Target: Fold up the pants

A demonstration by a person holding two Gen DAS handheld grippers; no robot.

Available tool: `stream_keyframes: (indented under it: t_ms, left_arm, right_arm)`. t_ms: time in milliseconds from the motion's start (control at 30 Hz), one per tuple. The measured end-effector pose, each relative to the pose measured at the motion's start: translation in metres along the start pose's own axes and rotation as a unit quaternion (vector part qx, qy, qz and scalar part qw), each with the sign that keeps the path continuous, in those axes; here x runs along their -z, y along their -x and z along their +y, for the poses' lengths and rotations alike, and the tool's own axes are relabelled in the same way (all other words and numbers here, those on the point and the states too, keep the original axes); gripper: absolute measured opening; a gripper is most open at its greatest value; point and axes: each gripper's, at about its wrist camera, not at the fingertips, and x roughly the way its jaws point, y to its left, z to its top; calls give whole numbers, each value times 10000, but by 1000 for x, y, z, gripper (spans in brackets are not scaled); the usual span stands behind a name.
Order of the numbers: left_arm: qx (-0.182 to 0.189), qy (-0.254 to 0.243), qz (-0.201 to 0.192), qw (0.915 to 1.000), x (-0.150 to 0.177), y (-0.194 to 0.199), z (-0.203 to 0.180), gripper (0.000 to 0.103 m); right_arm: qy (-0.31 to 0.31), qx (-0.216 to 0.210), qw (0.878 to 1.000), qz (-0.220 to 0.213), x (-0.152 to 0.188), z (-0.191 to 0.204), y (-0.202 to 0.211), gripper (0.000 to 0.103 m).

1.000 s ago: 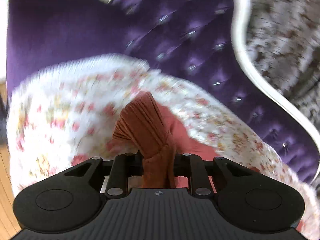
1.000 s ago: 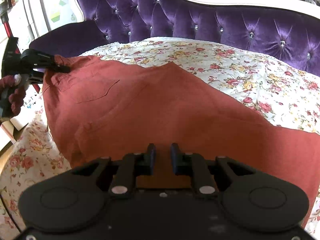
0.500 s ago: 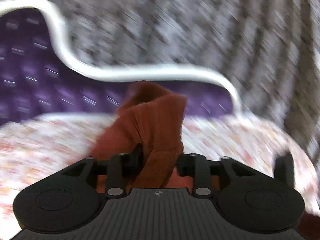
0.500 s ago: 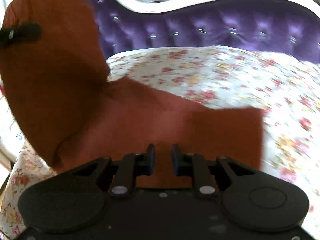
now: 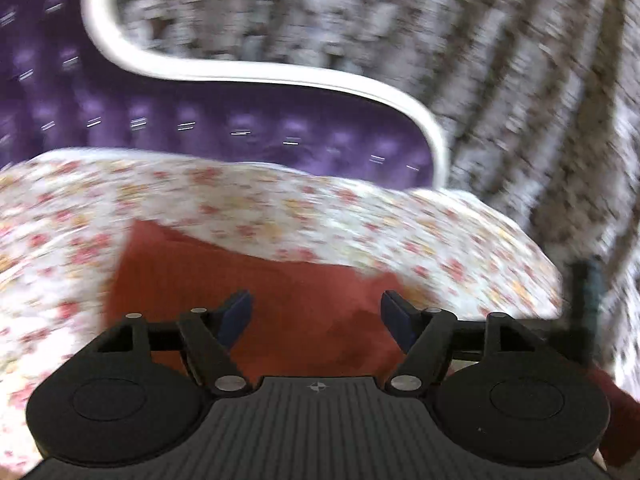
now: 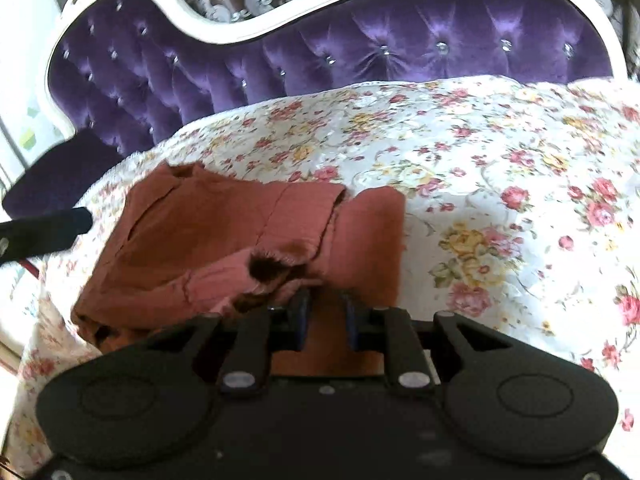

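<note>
Rust pants (image 6: 240, 240) folded on the floral bedspread (image 6: 500, 160) — left gripper (image 5: 316, 316) opening, nothing pinched — right gripper (image 6: 326, 312) opening slightly, cloth between its pads, grip unclear.

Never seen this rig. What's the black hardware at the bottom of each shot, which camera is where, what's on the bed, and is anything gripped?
No robot arm here: a person holds a two-finger gripper in each hand, and each one carries a fisheye camera that looks forward along its fingers. The black hardware is the gripper itself.

In the left wrist view, the left gripper has its jaws wide apart and opening; the pants lie beneath them, not pinched. This view is motion-blurred.

In the right wrist view, the right gripper has narrow jaws with pants fabric between them. It looks pinched, though the jaws are starting to open.

The rust-coloured pants lie roughly folded on a floral bedspread, in front of a purple tufted headboard. The dark finger at the left edge of that view is probably the left gripper's.
</note>
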Motion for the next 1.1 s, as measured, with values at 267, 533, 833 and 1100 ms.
stream_keyframes:
  t_ms: [267,533,833,1100]
  left_arm:
    - [-493,140,1234,9910,36,-43,39,70]
    - [-451,246,1110,9925,43,-39,40,75]
    - [-574,179,1181,9912,44,-43,33,83]
    - [-563,199,1200,9910,44,-44,34,83]
  right_arm:
    - [-841,-156,9952,-466,-9,-20,26,40]
    - [-750,-340,9965,-161,-21,1,6,46]
    - [-717,-130,9971,202,-11,14,-16,53]
    - [-922,-388,9946,262,-9,13,-26,56]
